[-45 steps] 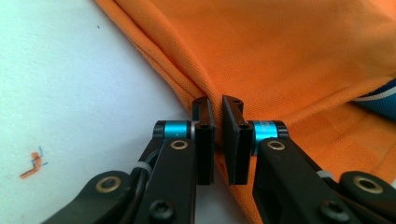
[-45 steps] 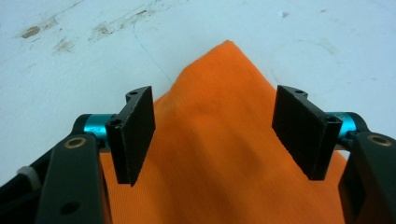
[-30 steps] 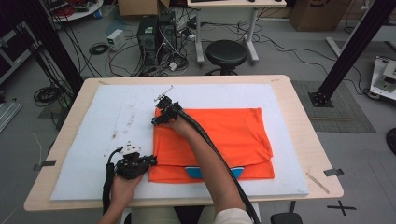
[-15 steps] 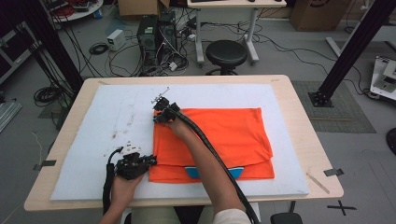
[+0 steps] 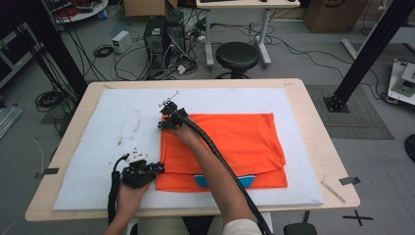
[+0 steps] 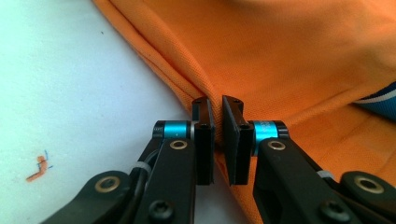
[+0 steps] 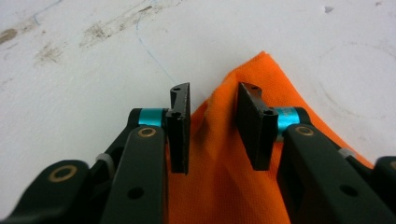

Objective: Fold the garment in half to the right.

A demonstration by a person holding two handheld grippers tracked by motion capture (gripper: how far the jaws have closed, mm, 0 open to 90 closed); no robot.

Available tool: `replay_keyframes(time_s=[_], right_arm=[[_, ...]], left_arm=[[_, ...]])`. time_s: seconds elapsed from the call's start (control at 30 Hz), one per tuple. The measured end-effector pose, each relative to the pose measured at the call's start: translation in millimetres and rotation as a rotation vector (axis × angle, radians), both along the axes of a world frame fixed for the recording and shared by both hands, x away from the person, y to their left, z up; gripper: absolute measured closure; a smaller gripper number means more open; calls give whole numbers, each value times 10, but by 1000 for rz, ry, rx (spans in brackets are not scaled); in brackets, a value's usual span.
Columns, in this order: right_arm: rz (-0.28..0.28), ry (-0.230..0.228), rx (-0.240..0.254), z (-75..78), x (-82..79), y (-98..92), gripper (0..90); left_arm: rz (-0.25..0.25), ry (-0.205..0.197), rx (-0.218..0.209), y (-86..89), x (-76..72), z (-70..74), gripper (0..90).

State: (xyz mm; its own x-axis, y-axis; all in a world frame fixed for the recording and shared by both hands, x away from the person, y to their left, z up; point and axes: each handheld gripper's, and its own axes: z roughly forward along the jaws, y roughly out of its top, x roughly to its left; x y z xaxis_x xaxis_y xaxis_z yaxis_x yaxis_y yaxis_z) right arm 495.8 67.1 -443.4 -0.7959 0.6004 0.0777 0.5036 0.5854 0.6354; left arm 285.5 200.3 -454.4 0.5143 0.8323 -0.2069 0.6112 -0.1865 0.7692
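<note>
Left tool [image 5: 155, 168] sits at the near left corner of the orange shirt [image 5: 235, 142], jaws almost together, pinching the folded hem. In the left gripper view the left tool [image 6: 217, 135] shows a thin seam of the shirt [image 6: 299, 60] caught in the narrow gap between the pads. White mat [image 5: 122, 127] covers the wooden worktop [image 5: 323, 147]; faint dirty smudges [image 5: 128, 128] on the mat left of the shirt.

Shirt lies flat, folded, in the middle-right of the mat, a blue collar strip [image 5: 225, 180] poking out at its near edge.

Right tool [image 5: 166, 122] is at the far left corner of the shirt, arm stretched across the cloth. In the right gripper view the right tool [image 7: 212, 126] has its jaws partly apart, having just been opening, with the shirt corner [image 7: 252, 74] bunched up between them; pads not clearly pressing the cloth. Black cable [image 5: 215, 152] trails back along the forearm.

Black stool [image 5: 237, 56] stands on the floor beyond the worktop.
</note>
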Motion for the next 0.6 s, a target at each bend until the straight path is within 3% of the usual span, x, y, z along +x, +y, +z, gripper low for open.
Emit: replay_keyframes(time_s=[0.1, 0.2, 0.37, 0.5, 0.6], right_arm=[[-9, -14, -21, 3, -20, 52, 635], [-20, -48, -62, 8, -36, 83, 710], [-38, -48, -51, 4, -34, 73, 814], [-35, -63, -61, 11, -45, 81, 839], [-42, -56, -41, 22, -41, 56, 845]], left_arm=[[0, -1, 0, -4, -2, 0, 833], [3, -2, 1, -7, -5, 0, 833], [4, -4, -1, -7, -6, 0, 833], [4, -10, 0, -6, -7, 3, 833], [6, -17, -6, -4, -9, 11, 833]])
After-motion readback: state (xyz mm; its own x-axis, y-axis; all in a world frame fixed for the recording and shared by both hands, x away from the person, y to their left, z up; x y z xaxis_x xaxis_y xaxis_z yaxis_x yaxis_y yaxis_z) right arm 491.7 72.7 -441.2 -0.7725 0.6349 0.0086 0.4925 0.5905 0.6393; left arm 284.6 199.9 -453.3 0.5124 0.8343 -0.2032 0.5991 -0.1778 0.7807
